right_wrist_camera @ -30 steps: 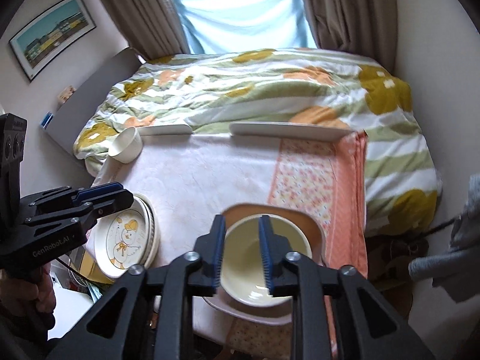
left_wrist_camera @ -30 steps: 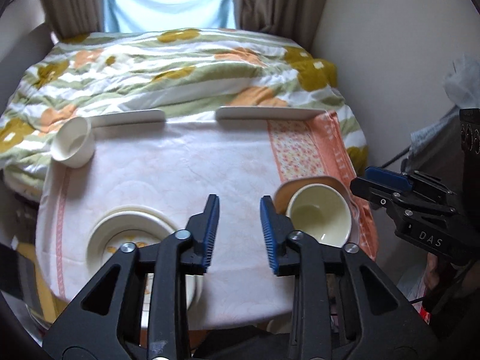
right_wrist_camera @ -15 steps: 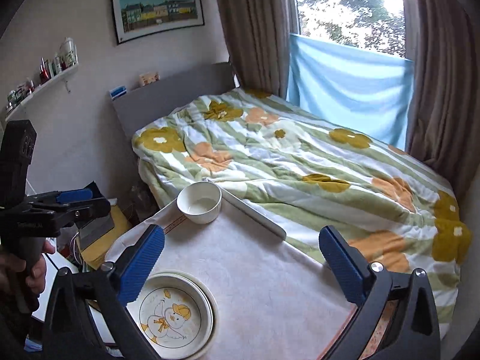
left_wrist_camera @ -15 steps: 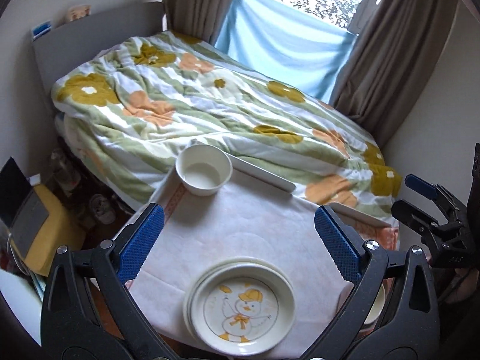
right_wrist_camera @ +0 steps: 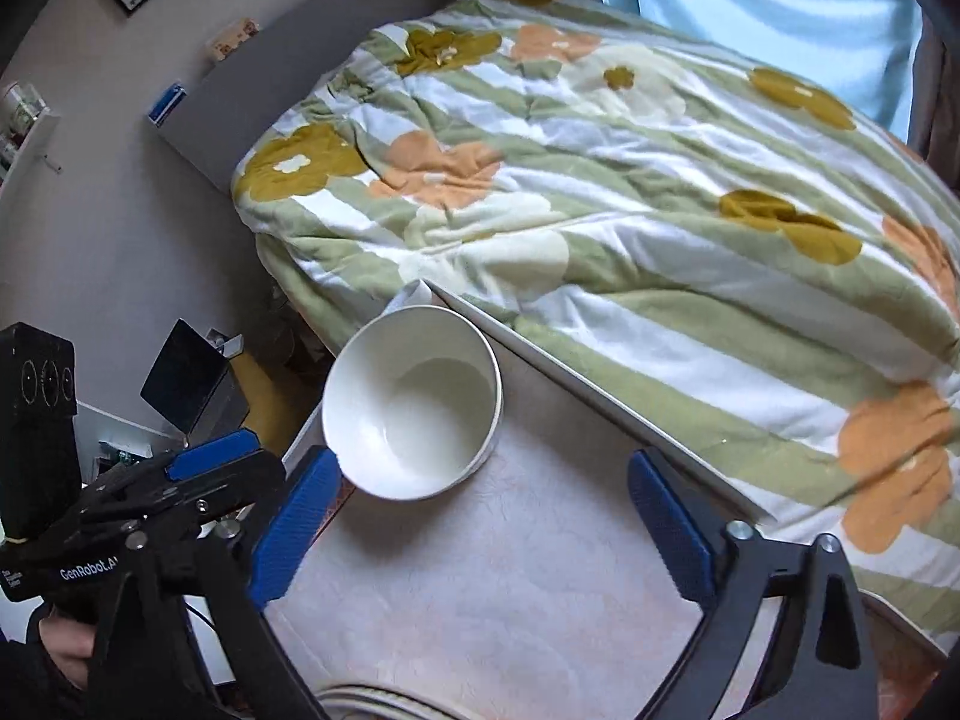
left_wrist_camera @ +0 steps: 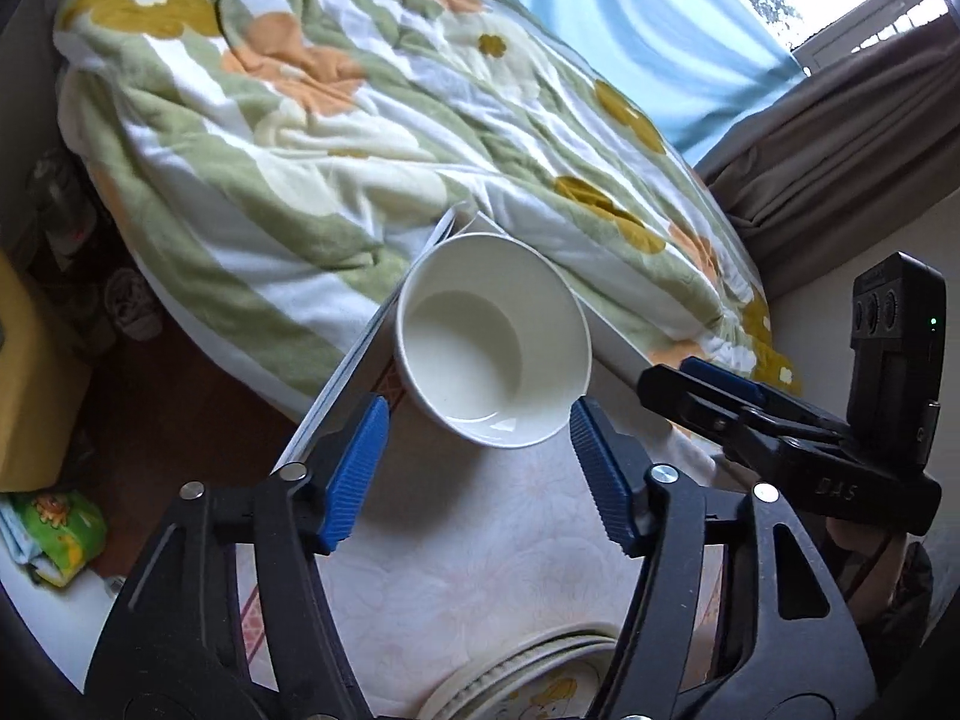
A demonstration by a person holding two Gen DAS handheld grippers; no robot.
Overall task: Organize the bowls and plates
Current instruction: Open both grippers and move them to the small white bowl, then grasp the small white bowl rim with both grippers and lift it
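A: Left wrist view: since a second ago both grippers have swung from the near dishes to the white bowl (left_wrist_camera: 493, 343) at the table (left_wrist_camera: 480, 540) corner by the bed (left_wrist_camera: 300, 120). Left gripper (left_wrist_camera: 480, 471), angled down, fingers apart and just been closing; bowl just ahead, untouched.

B: Right wrist view: right gripper (right_wrist_camera: 480, 531) also angled down, fingers wide, closing, nothing between. Bowl (right_wrist_camera: 414, 402) sits ahead-left. Probably the next pickup.

Plate stack (left_wrist_camera: 528, 684) cut by frame edge
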